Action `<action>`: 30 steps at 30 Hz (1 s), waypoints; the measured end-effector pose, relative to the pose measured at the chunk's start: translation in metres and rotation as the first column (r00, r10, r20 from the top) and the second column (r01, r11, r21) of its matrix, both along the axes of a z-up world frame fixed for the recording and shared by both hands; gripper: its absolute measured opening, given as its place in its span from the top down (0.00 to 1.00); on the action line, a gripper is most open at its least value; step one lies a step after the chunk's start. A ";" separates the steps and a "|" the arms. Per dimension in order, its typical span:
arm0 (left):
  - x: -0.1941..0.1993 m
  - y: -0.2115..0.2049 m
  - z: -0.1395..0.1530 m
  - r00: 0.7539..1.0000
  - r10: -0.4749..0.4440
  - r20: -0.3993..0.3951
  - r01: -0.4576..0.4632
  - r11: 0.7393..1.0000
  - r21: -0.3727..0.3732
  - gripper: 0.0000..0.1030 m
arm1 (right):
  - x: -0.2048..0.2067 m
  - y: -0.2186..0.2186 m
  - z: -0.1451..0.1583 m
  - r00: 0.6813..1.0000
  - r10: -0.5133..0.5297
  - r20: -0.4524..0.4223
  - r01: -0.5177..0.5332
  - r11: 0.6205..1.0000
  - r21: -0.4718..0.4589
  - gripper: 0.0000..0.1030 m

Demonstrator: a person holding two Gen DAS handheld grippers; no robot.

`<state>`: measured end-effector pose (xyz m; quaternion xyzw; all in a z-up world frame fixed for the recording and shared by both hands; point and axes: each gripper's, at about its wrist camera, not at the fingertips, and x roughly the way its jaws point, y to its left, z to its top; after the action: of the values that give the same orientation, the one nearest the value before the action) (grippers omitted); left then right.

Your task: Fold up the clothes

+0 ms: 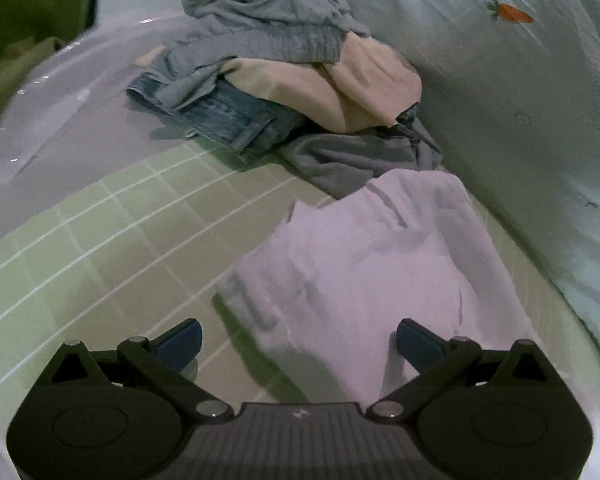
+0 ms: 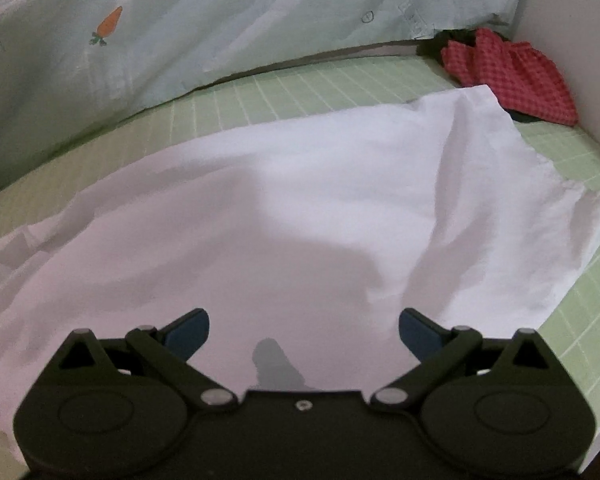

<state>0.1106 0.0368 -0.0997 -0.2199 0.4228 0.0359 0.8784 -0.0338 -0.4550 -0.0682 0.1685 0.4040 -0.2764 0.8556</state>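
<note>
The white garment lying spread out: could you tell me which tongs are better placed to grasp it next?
Right. The right tongs hang open directly over the white garment; the left tongs straddle only its edge.

Each camera sits just behind its own gripper and looks forward and down along the fingers, low over the pale green grid-checked bedsheet [image 1: 112, 240]. The left view faces a far heap of clothes, the right faces the bed's far corner; both share the crumpled white cloth garment [image 1: 364, 256] [image 2: 300, 208] and the pale blue carrot-printed quilt [image 1: 500, 80] [image 2: 220, 20]
</note>
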 end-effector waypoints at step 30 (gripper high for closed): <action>-0.039 -0.217 0.101 0.900 -0.307 0.310 0.269 0.950 0.162 0.87 | -0.043 -0.098 0.001 0.999 -0.004 0.040 0.004 1.000 0.015 0.01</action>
<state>0.0713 -0.1806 0.0011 -0.1069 0.2944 -0.1078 0.9435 -0.0772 -0.5530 -0.0670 0.1812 0.3886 -0.2717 0.8616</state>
